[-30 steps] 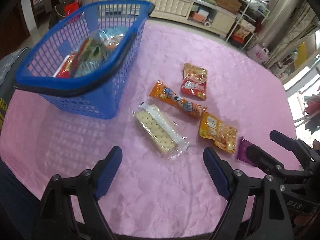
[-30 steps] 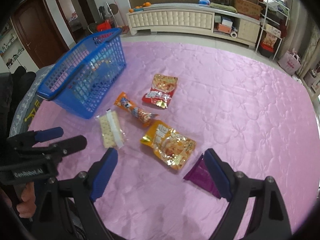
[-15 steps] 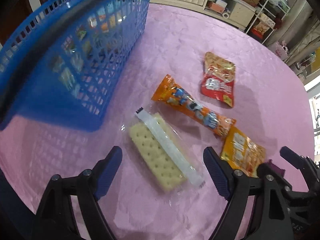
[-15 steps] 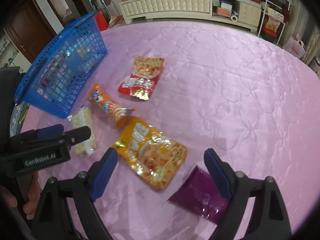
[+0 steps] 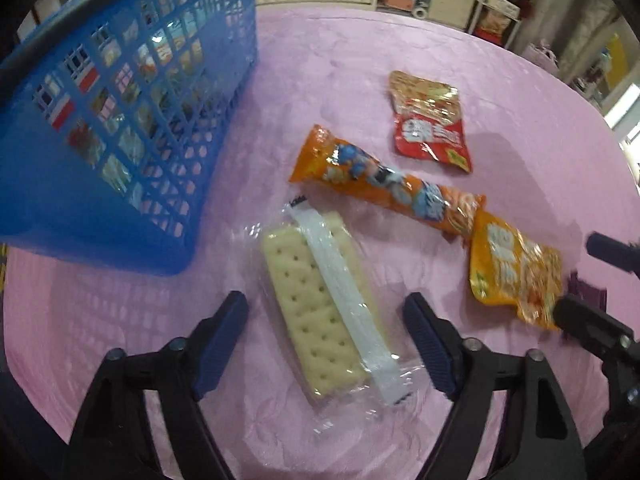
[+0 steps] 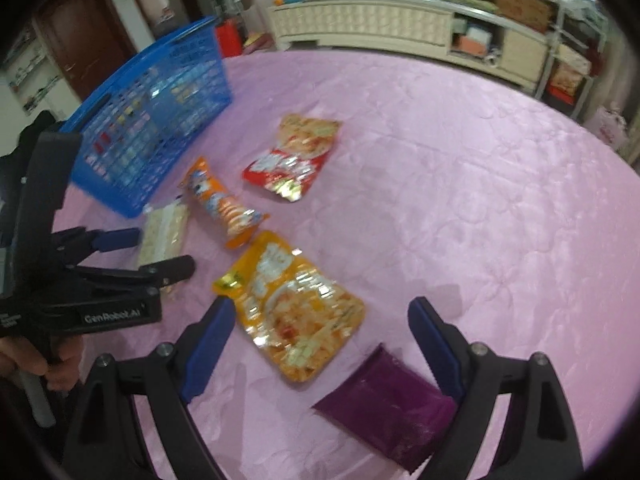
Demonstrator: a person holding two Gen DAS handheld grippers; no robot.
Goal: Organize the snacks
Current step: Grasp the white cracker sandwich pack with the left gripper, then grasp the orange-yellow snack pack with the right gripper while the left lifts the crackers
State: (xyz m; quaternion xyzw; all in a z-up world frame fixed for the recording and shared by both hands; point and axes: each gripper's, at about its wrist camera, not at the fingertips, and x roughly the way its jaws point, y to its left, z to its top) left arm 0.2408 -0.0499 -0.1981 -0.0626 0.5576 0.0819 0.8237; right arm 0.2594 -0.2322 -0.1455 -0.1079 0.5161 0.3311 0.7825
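Below the left gripper (image 5: 326, 340), a cracker pack (image 5: 320, 308) in clear wrap is framed between the wide-open fingers on a pink tablecloth (image 5: 500, 92), untouched by either pad. A blue basket (image 5: 120, 128), already loaded with snacks, is seen just left of the cracker pack. Beyond the cracker pack, a long orange pack (image 5: 384, 184) is laid slantwise, with a red pouch (image 5: 430, 122) farther back and a yellow pouch (image 5: 516, 272) to the right.

From the right wrist, the right gripper (image 6: 320, 344) is shown spread open and empty above the yellow pouch (image 6: 292, 304). A purple packet (image 6: 388, 404) is seen beside the yellow pouch, close to the right finger. The left gripper (image 6: 164, 254) is pictured straddling the cracker pack (image 6: 162, 232), near the basket (image 6: 156, 128).
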